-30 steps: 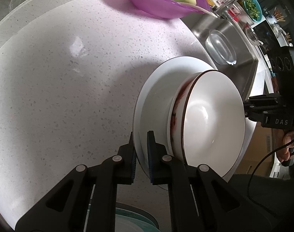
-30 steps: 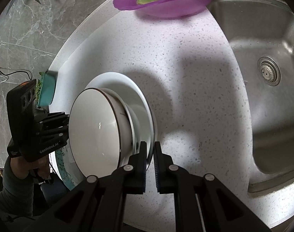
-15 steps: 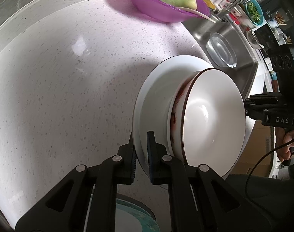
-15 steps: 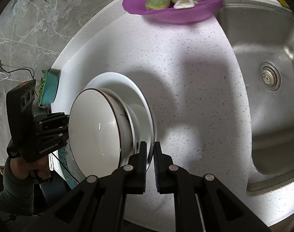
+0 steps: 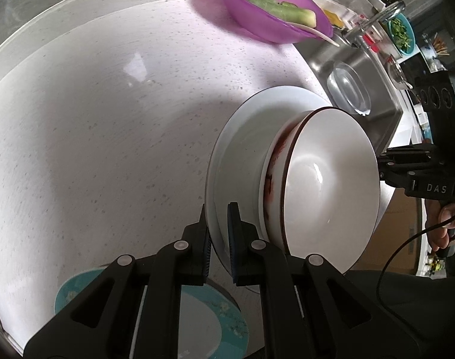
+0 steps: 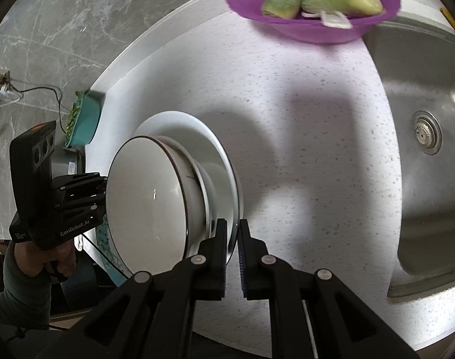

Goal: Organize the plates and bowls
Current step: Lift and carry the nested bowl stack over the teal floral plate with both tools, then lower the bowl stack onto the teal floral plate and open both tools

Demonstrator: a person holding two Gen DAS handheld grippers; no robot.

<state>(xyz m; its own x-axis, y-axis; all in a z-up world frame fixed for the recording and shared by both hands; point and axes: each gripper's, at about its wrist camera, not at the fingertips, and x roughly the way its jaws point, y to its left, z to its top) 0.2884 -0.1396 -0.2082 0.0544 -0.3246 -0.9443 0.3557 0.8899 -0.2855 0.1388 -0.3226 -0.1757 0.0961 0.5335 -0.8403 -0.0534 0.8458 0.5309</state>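
Landmark: the white plate [image 5: 242,149], carried clear above the speckled surface [image 5: 107,119] with two stacked bowls on it.

Left of the plate in the left wrist view: bare surface, and low down a teal-rimmed plate [image 5: 221,323] partly hidden under the gripper. At the plate's near rim: left gripper [image 5: 218,230], jaws clamped on that rim, one pad on each face. On the plate: a red-stained bowl [image 5: 272,179] with a brown-rimmed white bowl [image 5: 329,185] nested in it. Above and beyond the plate: purple bowl [image 5: 275,21] holding green vegetables. Right of the plate: sink [image 5: 359,68] with a clear glass dish [image 5: 350,91] inside. At the plate's far right rim: right gripper [image 6: 233,236], jaws closed on the rim, held by a hand [image 5: 446,224].
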